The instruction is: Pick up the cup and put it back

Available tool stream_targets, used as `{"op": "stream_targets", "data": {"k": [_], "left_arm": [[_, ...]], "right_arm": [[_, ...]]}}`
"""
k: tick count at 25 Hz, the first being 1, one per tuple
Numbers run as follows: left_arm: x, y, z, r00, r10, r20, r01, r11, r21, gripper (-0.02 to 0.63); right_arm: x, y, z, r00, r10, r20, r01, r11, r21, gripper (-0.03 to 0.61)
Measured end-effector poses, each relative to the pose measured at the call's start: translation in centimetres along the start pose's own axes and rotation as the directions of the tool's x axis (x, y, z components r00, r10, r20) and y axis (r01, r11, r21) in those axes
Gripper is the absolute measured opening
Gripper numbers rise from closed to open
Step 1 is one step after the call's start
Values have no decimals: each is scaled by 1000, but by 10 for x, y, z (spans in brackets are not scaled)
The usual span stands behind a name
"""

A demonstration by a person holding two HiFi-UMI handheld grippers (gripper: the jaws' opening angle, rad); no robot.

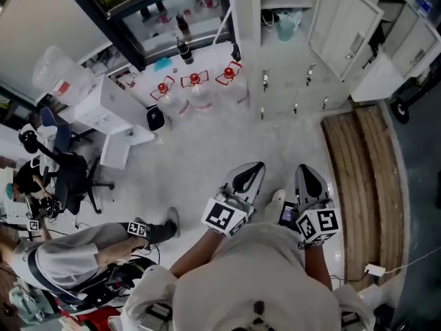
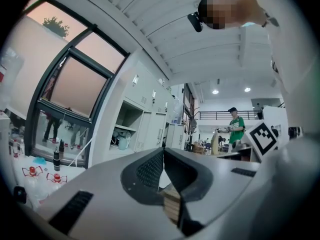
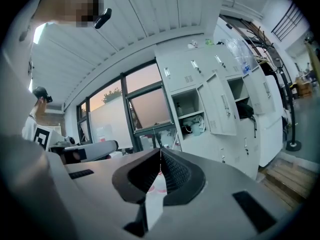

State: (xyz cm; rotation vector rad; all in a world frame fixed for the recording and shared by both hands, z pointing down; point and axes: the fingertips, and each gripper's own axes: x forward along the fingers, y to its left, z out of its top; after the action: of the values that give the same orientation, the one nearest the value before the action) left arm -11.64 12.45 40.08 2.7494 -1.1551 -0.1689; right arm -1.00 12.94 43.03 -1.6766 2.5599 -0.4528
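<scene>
A bank of white metal lockers (image 1: 344, 40) stands ahead. The left gripper (image 1: 249, 173) and right gripper (image 1: 308, 176) point level, side by side, each with jaws pressed together on nothing. Their cubes carry black-and-white square markers. A pale green vessel (image 1: 288, 25) sits in an open locker compartment; whether it is the cup I cannot tell.

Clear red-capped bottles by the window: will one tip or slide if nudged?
Probably rigid: the clear red-capped bottles stand upright, holding shape. Maybe light and tippy; fill level can't be seen. The glossy floor suggests sliding first.
</scene>
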Motion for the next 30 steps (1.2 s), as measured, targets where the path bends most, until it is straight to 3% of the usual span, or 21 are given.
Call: {"op": "stream_targets", "data": {"k": [14,22,30], "left_arm": [[115,16,-2,983,181,31,-182,983,3,9],[155,45,-5,982,187,31,-187,982,-6,9],[223,104,0,990,134,39,-133,991,-14,9]], "right_arm": [[71,-113,37,986,159,-44,-160,986,-35,26],[110,-137,34,985,158,-70,-159,987,-12,26],[179,-167,56,990,123,-71,-126,991,-48,26]]}}
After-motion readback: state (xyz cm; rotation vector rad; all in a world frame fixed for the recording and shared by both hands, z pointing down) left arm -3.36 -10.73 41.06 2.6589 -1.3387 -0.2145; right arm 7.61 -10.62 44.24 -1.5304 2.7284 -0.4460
